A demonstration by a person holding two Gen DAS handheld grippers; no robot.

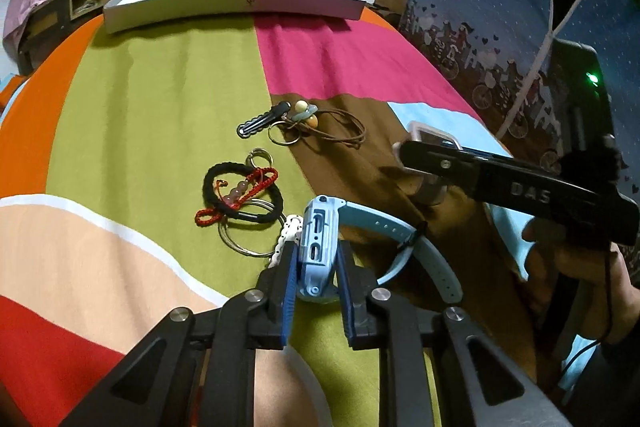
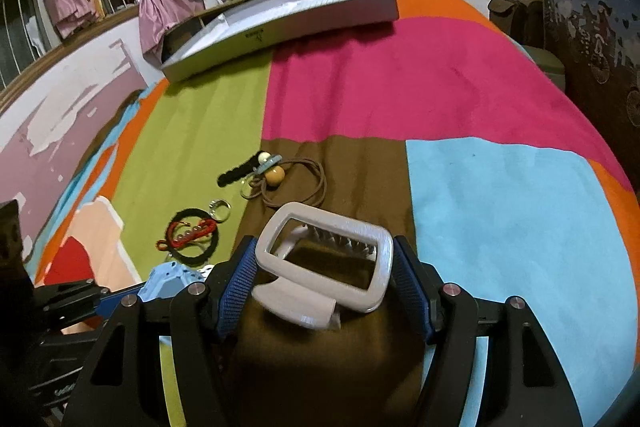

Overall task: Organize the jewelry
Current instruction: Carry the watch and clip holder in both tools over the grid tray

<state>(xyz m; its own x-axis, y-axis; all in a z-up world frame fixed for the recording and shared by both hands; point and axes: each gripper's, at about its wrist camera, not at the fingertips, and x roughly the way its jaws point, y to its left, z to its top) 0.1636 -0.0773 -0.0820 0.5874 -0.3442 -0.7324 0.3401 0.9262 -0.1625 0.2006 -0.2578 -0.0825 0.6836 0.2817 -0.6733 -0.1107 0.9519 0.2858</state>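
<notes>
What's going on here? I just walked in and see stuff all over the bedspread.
A person is sorting jewelry with two handheld grippers. The left gripper is shut on a light blue watch; the right gripper clamps a white framed mirror. A black hair tie, red cord bracelet, hair clip and brown cord necklace lie loose. The gray tray sits farther back.

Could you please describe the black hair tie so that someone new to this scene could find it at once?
On the green panel of the patchwork blanket, nearer than the grey box, lies a small pile of jewelry. The black hair tie is its thick fuzzy loop, with a red braided bracelet across it.
</notes>
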